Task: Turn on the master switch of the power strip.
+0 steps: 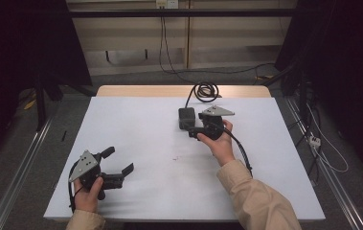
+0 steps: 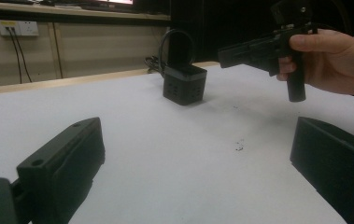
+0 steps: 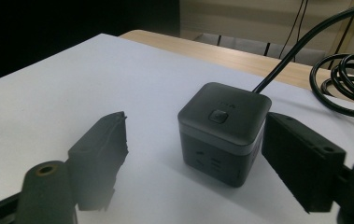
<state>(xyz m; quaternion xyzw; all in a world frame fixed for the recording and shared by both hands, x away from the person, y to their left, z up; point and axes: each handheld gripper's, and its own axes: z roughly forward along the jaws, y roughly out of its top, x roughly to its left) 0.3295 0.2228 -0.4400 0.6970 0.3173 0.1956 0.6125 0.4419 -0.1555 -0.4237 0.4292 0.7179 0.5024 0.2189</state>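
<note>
Right gripper view: right tool (image 3: 191, 158) gapes beside the black power cube (image 3: 223, 130)

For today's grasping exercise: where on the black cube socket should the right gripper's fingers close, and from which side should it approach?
Grip the black cube socket across two opposite flat side walls, below the rounded top. Its cable leaves the far side, so approaching from the near side, as the right gripper already does, looks best. Its fingers stand open, one close beside the cube.

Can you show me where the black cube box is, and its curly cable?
black cube box (image 3: 221, 116): right gripper view, on its top face by the button.
curly cable (image 1: 206, 91): high view, on the coiled loops.
</note>
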